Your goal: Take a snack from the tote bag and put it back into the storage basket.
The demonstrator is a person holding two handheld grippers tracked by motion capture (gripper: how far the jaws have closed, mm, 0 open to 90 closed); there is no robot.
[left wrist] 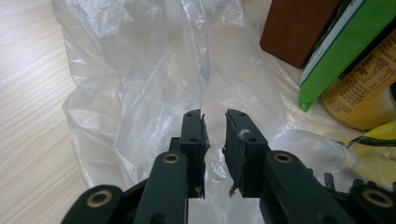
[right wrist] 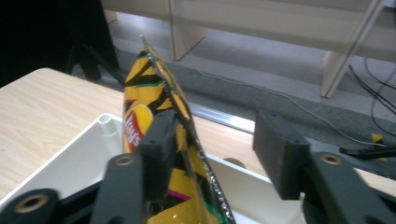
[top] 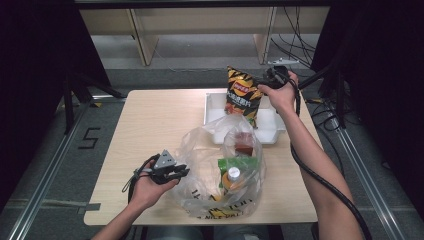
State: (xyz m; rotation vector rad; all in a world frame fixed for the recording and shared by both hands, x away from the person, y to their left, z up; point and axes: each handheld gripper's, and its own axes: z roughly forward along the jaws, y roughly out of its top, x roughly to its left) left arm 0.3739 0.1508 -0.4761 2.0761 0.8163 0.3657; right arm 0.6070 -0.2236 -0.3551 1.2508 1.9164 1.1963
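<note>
At the left of the high view, the left gripper lies low over the wooden table, held in the person's left hand, its tips against the near-left side of the clear plastic bag. In the left gripper view its jaws stand nearly together with a narrow gap, and a fold of the bag's film runs into that gap; the pads seem to pinch it, though the thin film makes that hard to be sure of. Inside the bag, to the right, sit a brown box, a green carton and a yellow bottle with a pale cap.

Farther right and toward the far edge, a white tray rests on the table. The chips bag, yellow with black stripes, stands upright over the tray. The right gripper, in the right hand, is at the bag's upper right. In the right gripper view its jaws are spread wide: one pad touches the bag's side near the crimped seam, while the other pad stands well clear, so the bag is between them but not clamped.
</note>
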